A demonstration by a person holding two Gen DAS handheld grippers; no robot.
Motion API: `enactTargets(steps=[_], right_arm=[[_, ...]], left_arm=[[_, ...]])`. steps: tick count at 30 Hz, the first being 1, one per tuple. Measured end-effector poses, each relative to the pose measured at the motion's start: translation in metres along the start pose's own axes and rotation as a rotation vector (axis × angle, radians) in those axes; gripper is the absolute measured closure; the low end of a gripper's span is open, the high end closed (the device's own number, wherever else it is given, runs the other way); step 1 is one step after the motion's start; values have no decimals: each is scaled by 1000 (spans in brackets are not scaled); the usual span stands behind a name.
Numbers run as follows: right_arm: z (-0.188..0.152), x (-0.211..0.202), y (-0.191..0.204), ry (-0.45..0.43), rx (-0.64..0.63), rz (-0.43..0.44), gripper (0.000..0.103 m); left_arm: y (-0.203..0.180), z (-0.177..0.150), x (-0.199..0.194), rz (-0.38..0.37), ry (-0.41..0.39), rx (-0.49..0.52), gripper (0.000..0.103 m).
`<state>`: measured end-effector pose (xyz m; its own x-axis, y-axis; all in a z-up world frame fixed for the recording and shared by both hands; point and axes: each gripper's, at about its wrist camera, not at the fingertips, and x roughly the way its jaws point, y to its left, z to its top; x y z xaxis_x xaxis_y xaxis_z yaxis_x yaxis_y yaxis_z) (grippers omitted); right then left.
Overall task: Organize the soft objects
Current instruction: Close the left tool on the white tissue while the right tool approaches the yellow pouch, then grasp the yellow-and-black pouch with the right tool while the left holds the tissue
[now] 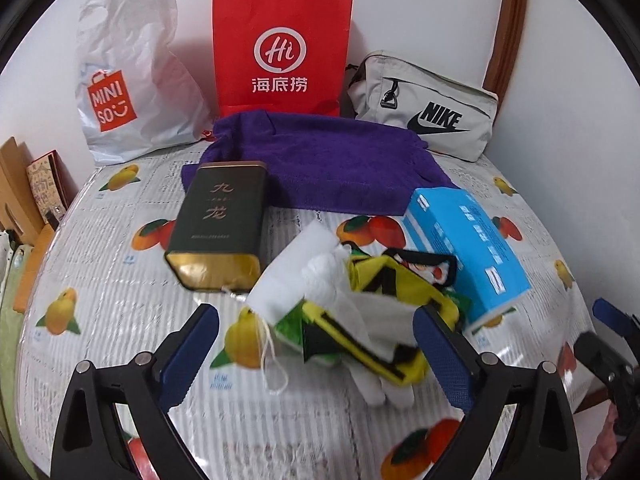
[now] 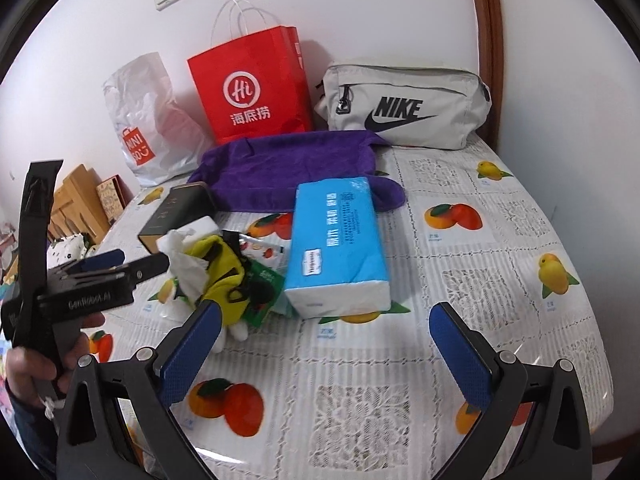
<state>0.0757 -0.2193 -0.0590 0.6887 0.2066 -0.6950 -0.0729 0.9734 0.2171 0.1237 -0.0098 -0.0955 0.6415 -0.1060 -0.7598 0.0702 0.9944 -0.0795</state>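
Note:
A heap of soft things (image 1: 360, 308) lies mid-table: white cloth bag, yellow-black fabric, white glove, green packet; it also shows in the right wrist view (image 2: 224, 276). A purple towel (image 1: 320, 160) (image 2: 288, 168) lies behind it. A blue tissue pack (image 1: 468, 248) (image 2: 340, 244) sits to the right. My left gripper (image 1: 316, 340) is open, just before the heap, touching nothing. My right gripper (image 2: 324, 344) is open and empty over the tablecloth, in front of the tissue pack.
A dark tea tin (image 1: 220, 224) lies left of the heap. Against the wall stand a white Miniso bag (image 1: 132, 92), a red paper bag (image 1: 280, 48) and a grey Nike pouch (image 1: 428, 108). The fruit-print tablecloth (image 2: 460, 240) drops off at right.

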Motion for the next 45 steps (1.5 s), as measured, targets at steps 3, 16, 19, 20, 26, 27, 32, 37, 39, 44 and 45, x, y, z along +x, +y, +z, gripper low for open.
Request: enactTargets(steps=[3,16,19,20,26,27,32,37,39,44,45], right_arm=[[2,8,-7,14,16,4,0],[0,38,-22,66,41,17,0],[0,42,-19,74,35,24,0],[0,43,-18,77,34,25,0],[4,46,-11,77,16,29,0],[4,46,-10,76,15,29,0],[6,49,-4,87,11,34,0],[10,48,9,76,-23,49,0],[13,49,16,74,-37,57,0],[21,59,37,77,-88,94,0],[23,62,42,78,-102,102,0]], left_arm=[[-2,7,13,-11,15,-3,17],[1,14,30,1,7,53,59],[2,13,25,-43,3,59,69],[3,13,23,-58,4,61,76],[8,7,15,-86,3,71,81],[9,6,16,-92,7,67,81],[10,1,20,-114,18,62,82],[29,1,10,-110,-11,7,82],[38,0,5,-93,-18,-6,82],[58,-1,-4,-91,-34,-45,82],[61,-1,-5,-89,-38,-55,82]])
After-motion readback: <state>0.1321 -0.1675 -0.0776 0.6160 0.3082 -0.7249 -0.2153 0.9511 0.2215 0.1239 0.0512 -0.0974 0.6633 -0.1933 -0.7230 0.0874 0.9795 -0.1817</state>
